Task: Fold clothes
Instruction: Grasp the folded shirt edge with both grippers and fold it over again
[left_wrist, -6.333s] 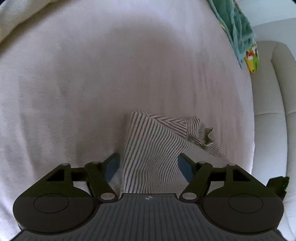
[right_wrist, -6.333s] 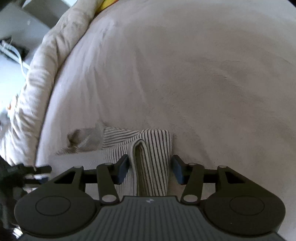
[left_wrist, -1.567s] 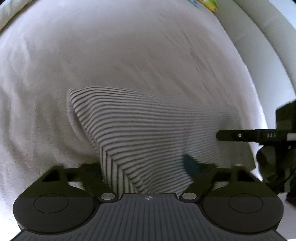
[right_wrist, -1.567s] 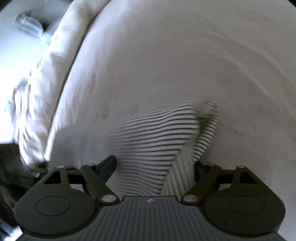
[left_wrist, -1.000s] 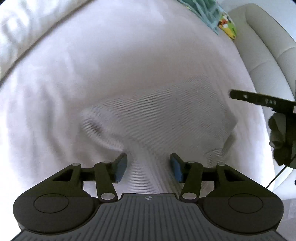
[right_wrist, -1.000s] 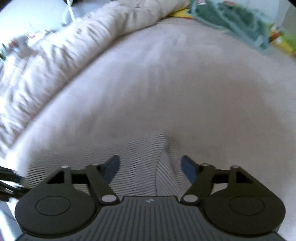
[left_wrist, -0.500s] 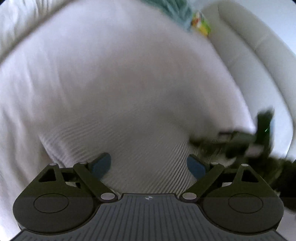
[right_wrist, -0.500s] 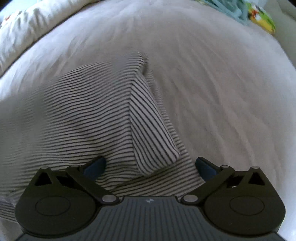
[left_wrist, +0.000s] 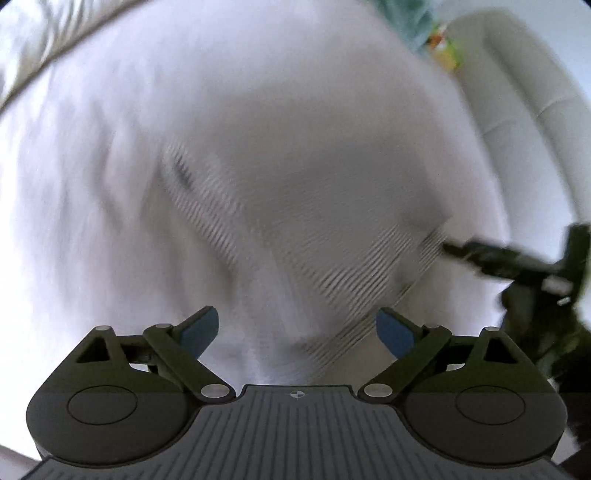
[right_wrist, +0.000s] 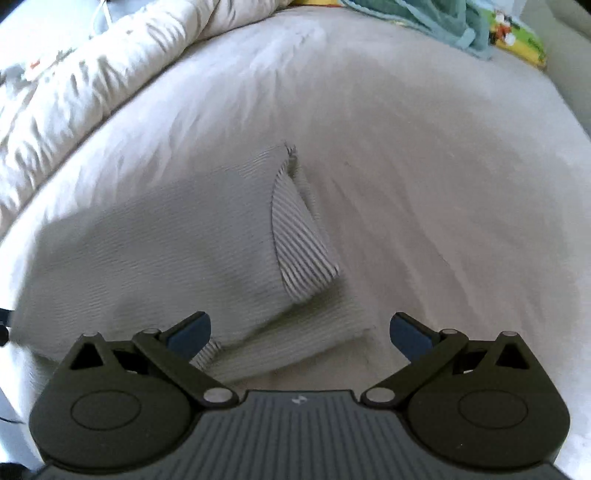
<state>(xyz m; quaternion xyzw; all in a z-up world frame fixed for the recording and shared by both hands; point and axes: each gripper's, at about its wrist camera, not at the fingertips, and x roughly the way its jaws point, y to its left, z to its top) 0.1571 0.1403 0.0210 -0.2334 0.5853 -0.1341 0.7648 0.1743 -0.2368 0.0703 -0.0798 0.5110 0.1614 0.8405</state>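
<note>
Two grippers hang over a soft pale bed cover (right_wrist: 424, 177): the left gripper (left_wrist: 297, 330) is opening its jaws, nothing pressed between the blue pads, and the right gripper (right_wrist: 300, 330) has its jaws spread wide and empty. The striped garment (right_wrist: 177, 251), thin knit cloth with fine dark lines, lies flat on the cover just beyond both grippers, one sleeve (right_wrist: 301, 240) folded over near its right edge. Right of and beyond the garment the cover is bare up to a puffy quilt (right_wrist: 85, 70) at far left and a teal cloth (right_wrist: 424, 18) at the far edge.
</note>
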